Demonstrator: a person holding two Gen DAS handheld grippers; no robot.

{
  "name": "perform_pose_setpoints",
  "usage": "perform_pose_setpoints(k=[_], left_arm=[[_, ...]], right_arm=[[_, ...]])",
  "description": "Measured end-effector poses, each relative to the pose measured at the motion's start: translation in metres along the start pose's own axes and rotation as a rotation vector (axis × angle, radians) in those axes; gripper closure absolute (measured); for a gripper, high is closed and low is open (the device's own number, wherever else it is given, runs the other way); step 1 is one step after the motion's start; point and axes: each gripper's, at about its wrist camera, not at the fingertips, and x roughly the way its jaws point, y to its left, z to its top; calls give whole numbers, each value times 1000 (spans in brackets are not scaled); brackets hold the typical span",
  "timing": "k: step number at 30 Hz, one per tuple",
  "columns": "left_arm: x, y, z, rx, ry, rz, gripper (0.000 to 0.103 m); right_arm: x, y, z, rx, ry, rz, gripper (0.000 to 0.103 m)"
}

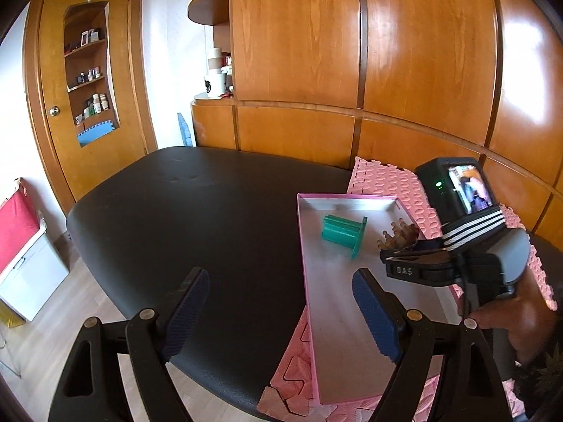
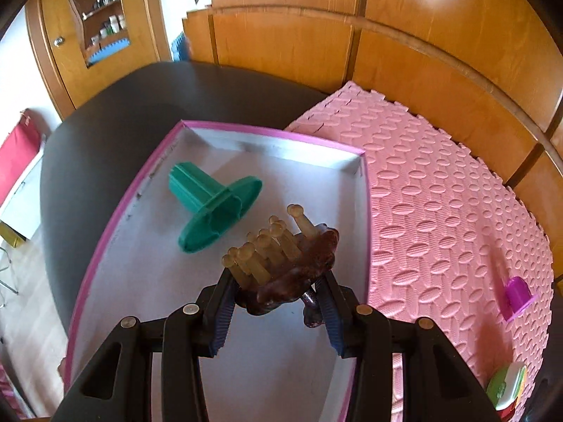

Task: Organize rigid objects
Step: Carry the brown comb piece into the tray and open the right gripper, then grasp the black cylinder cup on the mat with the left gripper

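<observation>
Brown brush [image 2: 285, 267], bristles up, sits clamped in our right hand-held gripper [image 2: 278, 302] directly over the pink-rimmed box [image 2: 116, 207], while our left hand-held gripper [image 1: 278, 313] gapes empty alongside.

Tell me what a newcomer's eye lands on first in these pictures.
First, the brown massage brush with pale knobbed bristles, clamped in the right tool above the pink-rimmed box. Next, the green plastic spool lying on its side inside that box. The left tool hangs open and empty beside the box.
</observation>
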Motion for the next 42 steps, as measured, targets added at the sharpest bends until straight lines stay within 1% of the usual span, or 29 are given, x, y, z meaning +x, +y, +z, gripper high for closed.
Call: perform_pose_setpoints(k=[3, 8, 10, 14, 20, 24, 30, 33, 38, 42], left_arm=[[0, 1, -1, -1, 3, 2, 19], [1, -2, -3, 4, 10, -9, 18], [0, -4, -4, 8, 9, -13, 17], [0, -8, -6, 15, 15, -26, 17], [0, -17, -10, 25, 29, -51, 17], [2, -25, -13, 34, 49, -79, 17], [3, -45, -17, 83, 67, -128, 17], [4, -57, -18, 107, 77, -160, 17], [3, -86, -18, 174, 89, -229, 17], [0, -117, -20, 252, 94, -290, 17]], right_arm=[[3, 1, 2, 3, -1, -10, 58], [1, -4, 2, 35, 3, 8, 56], [-4, -6, 0, 43, -18, 12, 55], [-20, -8, -5, 63, -57, 26, 46], [-46, -19, -14, 101, -113, 36, 42], [-66, -34, -31, 136, -150, 34, 42], [-100, -69, -70, 193, -186, -15, 42], [-114, -95, -93, 232, -190, -60, 42], [-144, -151, -135, 344, -202, -153, 42], [-171, -199, -167, 459, -224, -232, 42]])
